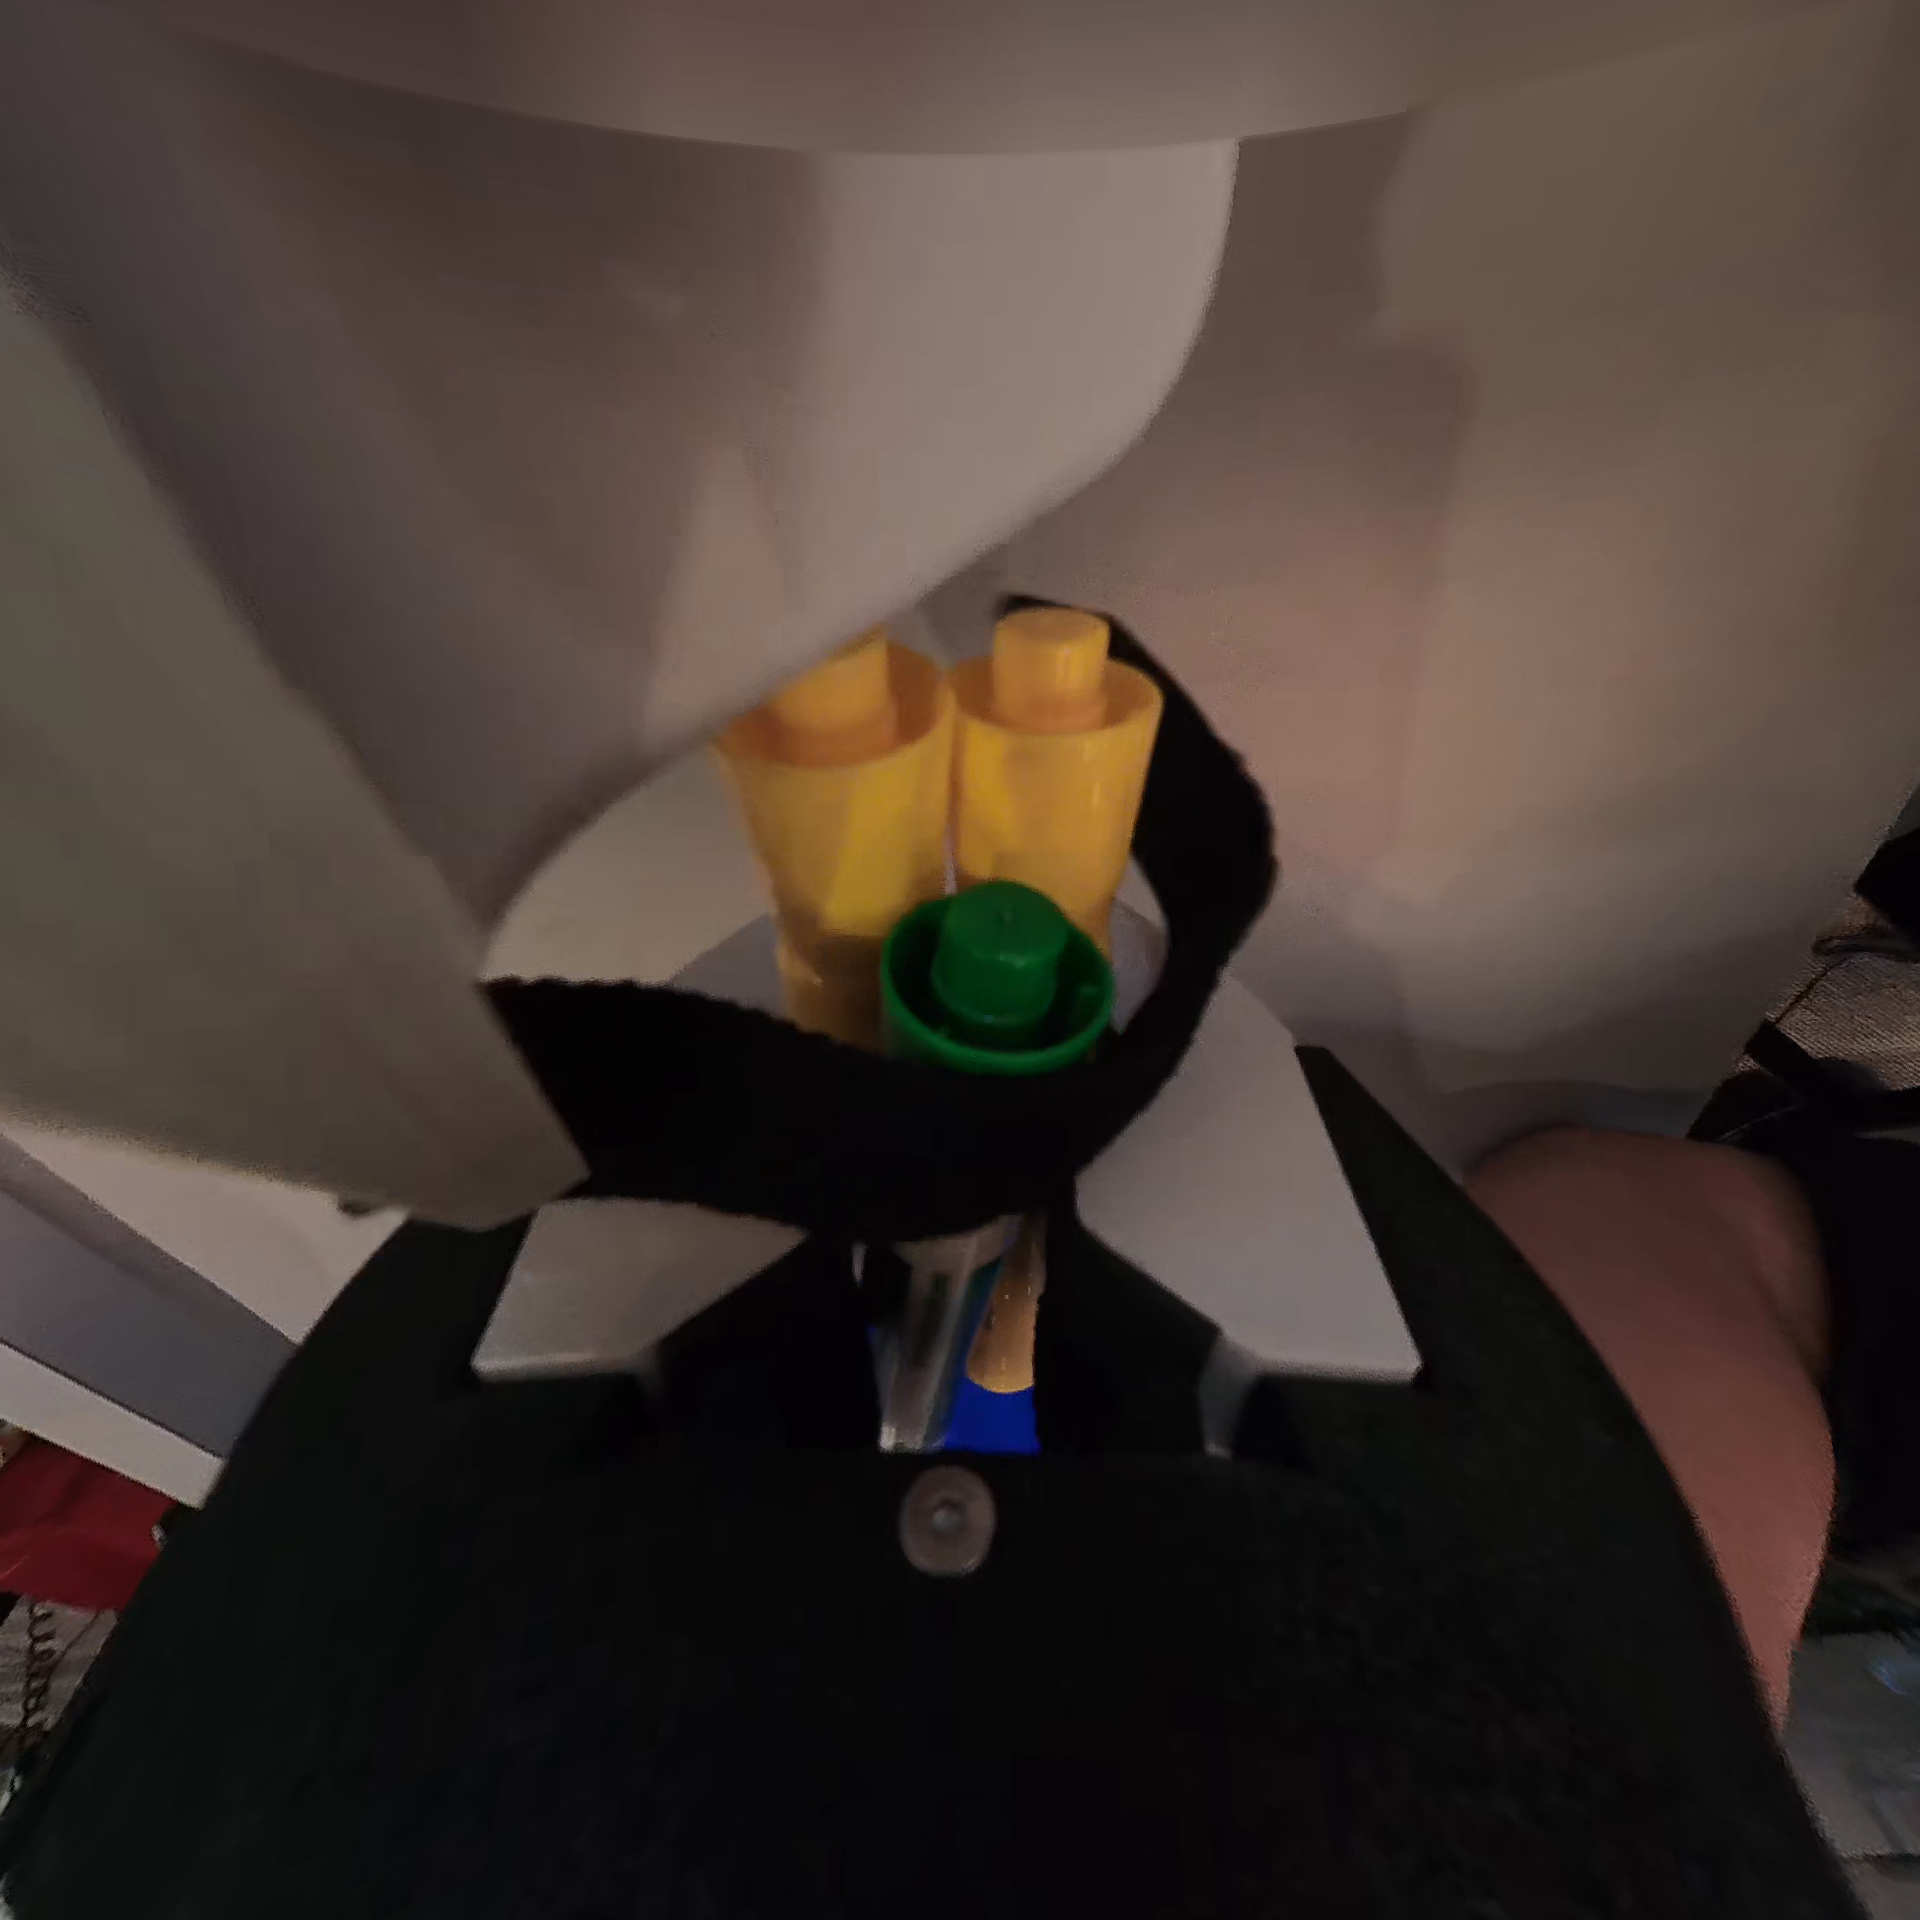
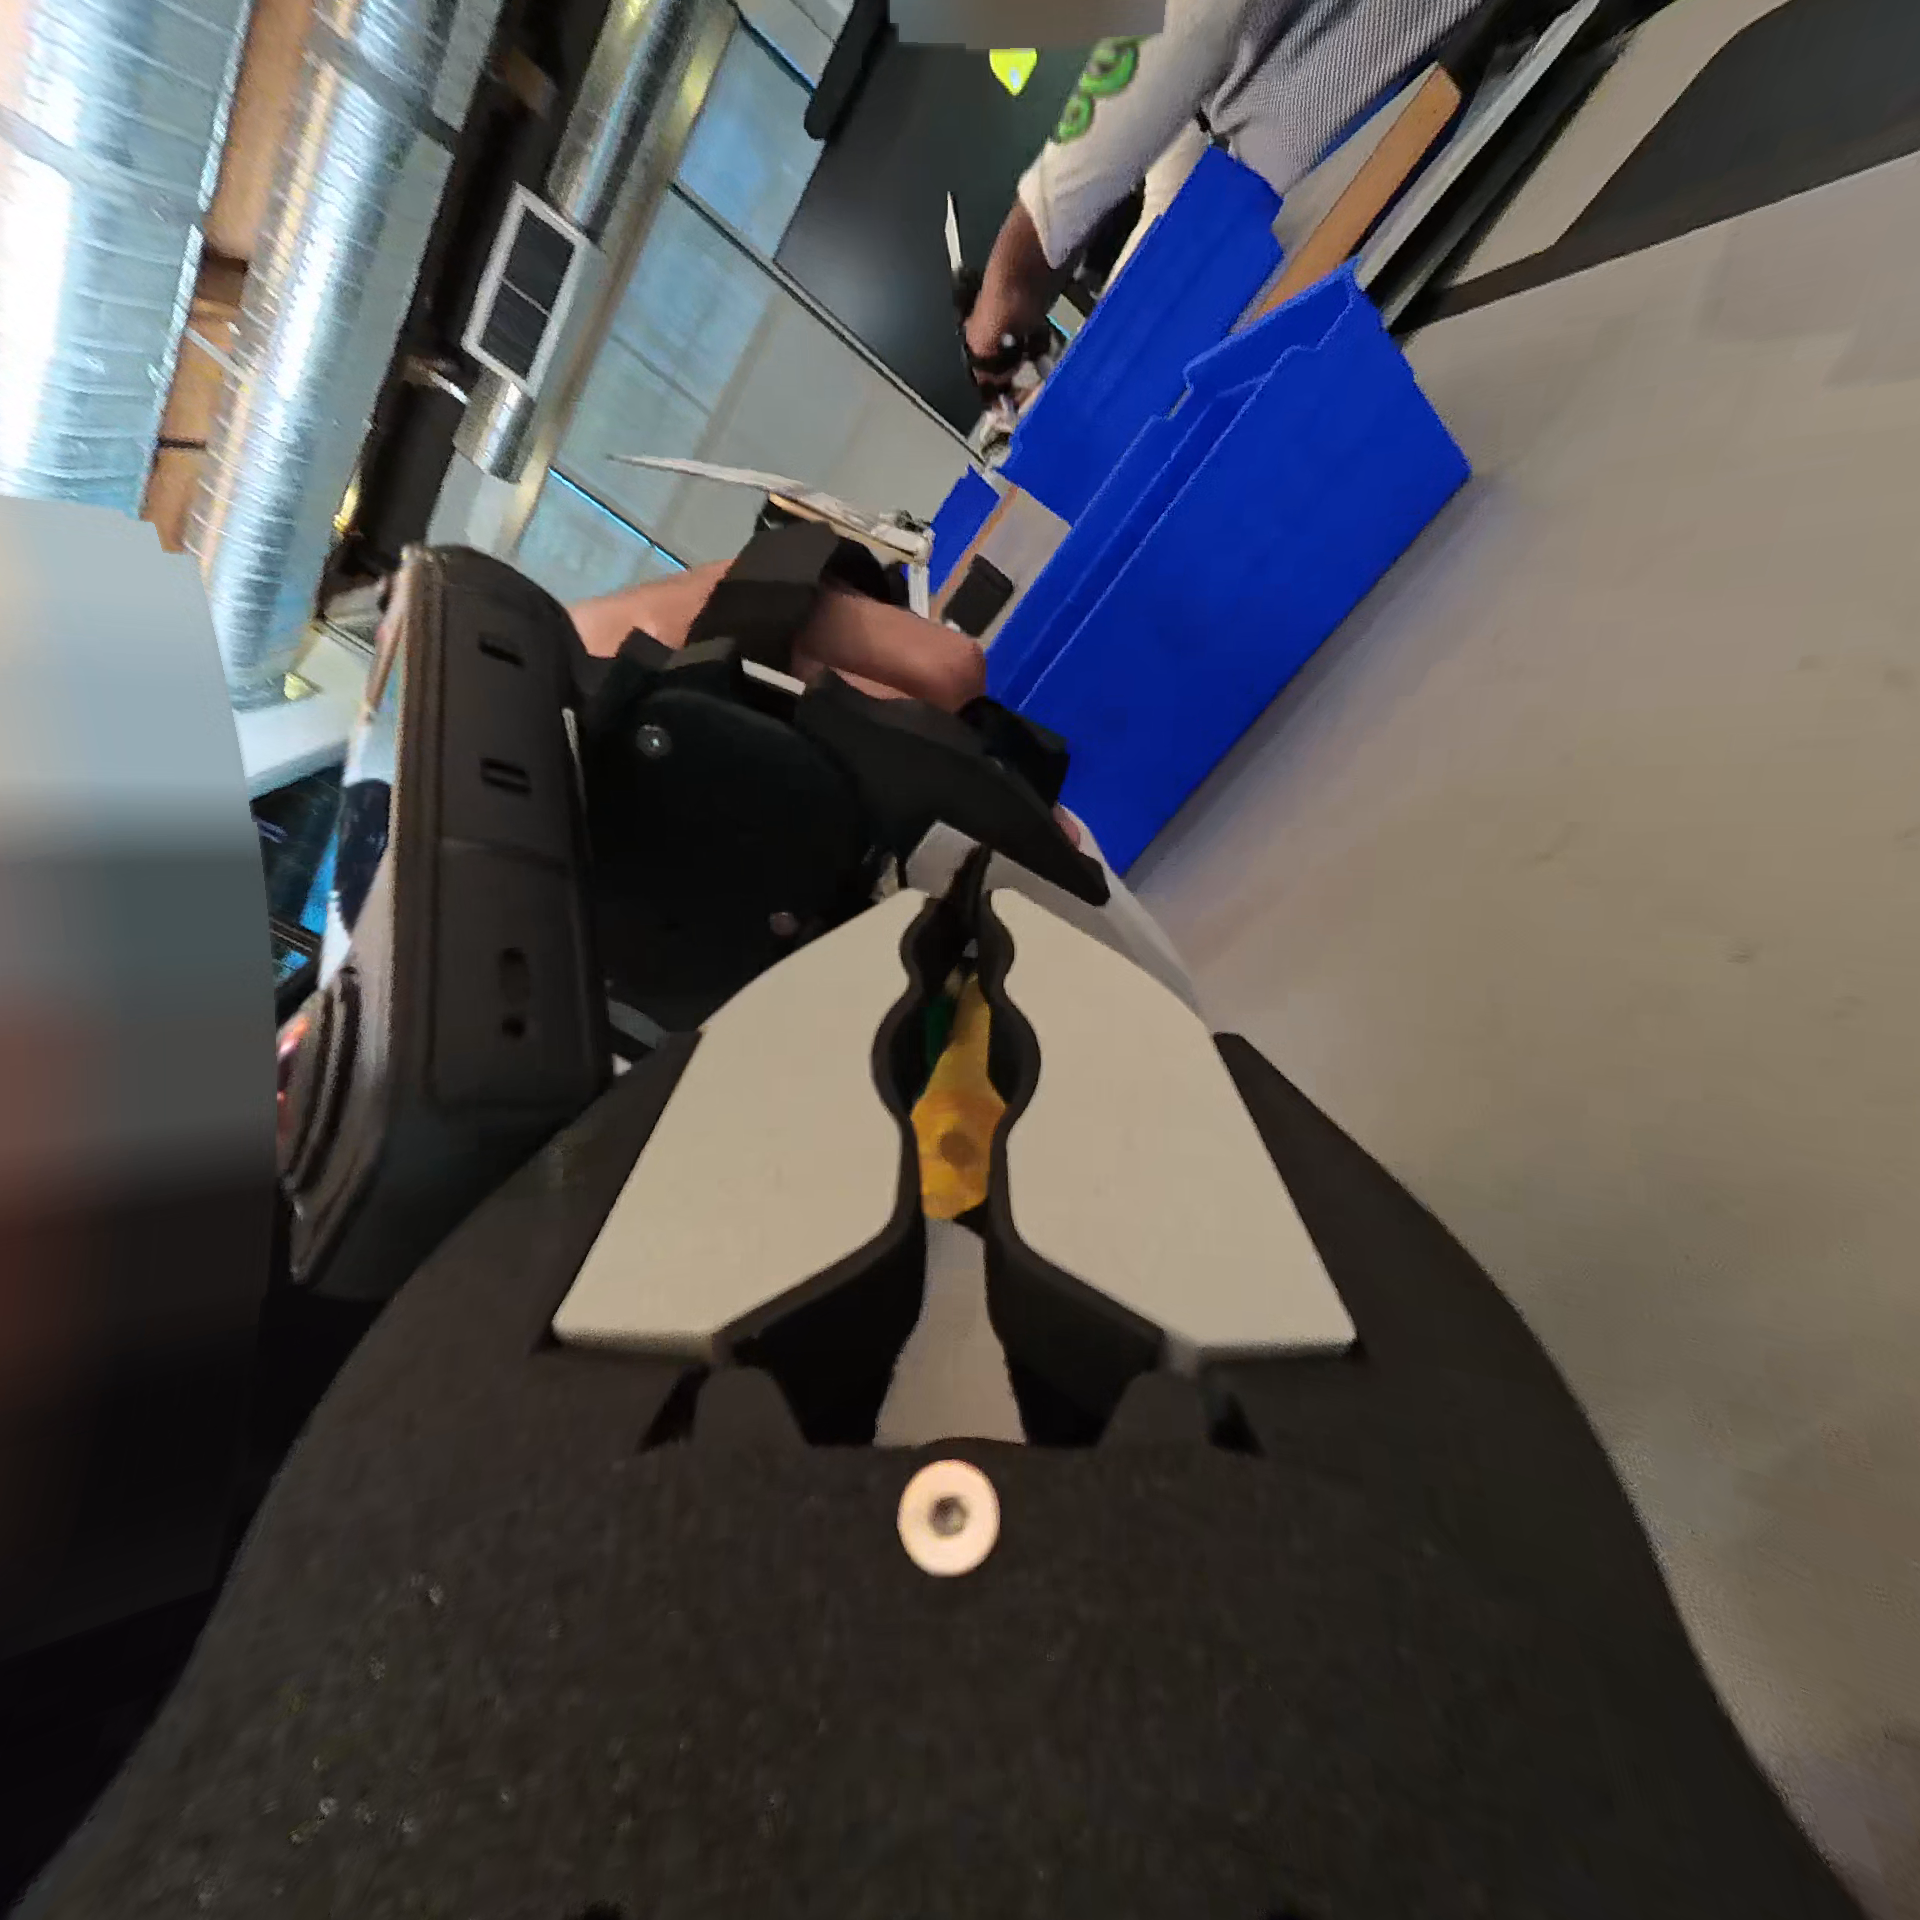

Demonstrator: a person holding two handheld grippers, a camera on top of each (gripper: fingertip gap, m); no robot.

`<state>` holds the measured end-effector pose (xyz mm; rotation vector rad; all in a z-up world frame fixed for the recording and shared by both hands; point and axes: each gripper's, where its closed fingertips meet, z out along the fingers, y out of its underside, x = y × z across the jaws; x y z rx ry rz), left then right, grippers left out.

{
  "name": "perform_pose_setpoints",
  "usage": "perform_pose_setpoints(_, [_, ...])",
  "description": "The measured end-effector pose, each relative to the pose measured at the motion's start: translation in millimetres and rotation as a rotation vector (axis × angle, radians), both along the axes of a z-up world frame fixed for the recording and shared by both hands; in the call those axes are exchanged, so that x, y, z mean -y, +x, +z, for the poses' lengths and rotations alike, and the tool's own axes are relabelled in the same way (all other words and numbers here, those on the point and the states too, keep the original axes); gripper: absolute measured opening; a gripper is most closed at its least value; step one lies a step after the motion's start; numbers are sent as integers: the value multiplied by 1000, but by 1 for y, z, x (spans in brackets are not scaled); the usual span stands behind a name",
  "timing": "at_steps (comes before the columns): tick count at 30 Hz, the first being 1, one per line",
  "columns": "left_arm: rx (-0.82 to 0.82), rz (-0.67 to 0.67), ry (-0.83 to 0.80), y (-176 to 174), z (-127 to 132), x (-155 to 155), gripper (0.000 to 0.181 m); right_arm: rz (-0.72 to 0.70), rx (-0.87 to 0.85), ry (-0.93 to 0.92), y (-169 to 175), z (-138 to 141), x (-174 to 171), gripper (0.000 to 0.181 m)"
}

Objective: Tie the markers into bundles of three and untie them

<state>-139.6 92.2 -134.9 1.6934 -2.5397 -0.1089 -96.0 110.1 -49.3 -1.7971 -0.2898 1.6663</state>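
My left gripper (image 1: 966, 1153) is shut on a bundle of three markers: two with yellow caps (image 1: 1049, 748) and one with a green cap (image 1: 992, 971), their caps pointing away from the camera. A black strap (image 1: 810, 1101) loops loosely around the bundle. In the left wrist view, the right gripper's white fingers (image 1: 312, 883) reach in from the left and hold the strap's end. My right gripper (image 2: 961, 914) is shut on the black strap at its tips. A yellow marker (image 2: 956, 1132) shows through the gap between its fingers. The left gripper (image 2: 748, 790) is just beyond.
A grey table (image 2: 1610, 935) lies to the right, with blue bins (image 2: 1226, 644) standing on it behind the left gripper. A person (image 2: 1143, 156) is at the far end. A black device (image 2: 468, 904) sits close on the left. A hand (image 1: 1662, 1371) holds the left gripper.
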Motion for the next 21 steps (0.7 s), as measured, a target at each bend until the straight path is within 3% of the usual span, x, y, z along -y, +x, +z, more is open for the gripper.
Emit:
perform_pose_setpoints(1, [-7, 2, 9, 0, -1, -2, 40, -1, -30, -11, 0, 0, -1, 7])
perform_pose_setpoints(5, [6, -33, 11, 6, -2, 1, 40, 22, -129, -52, -7, -6, -2, 23])
perform_pose_setpoints(9, [22, -47, 3, 7, 0, 3, 40, 7, -119, -69, -8, -16, -3, 31])
perform_pose_setpoints(14, [26, -35, -19, 3, 2, 2, 40, -109, -83, -6, 14, -21, -8, 41])
perform_pose_setpoints(18, [37, -28, -35, 1, 3, 1, 40, -215, -42, 106, 38, -24, 2, 44])
perform_pose_setpoints(21, [32, -19, -51, -2, 3, 2, 40, -268, 71, 375, 43, -19, 32, 42])
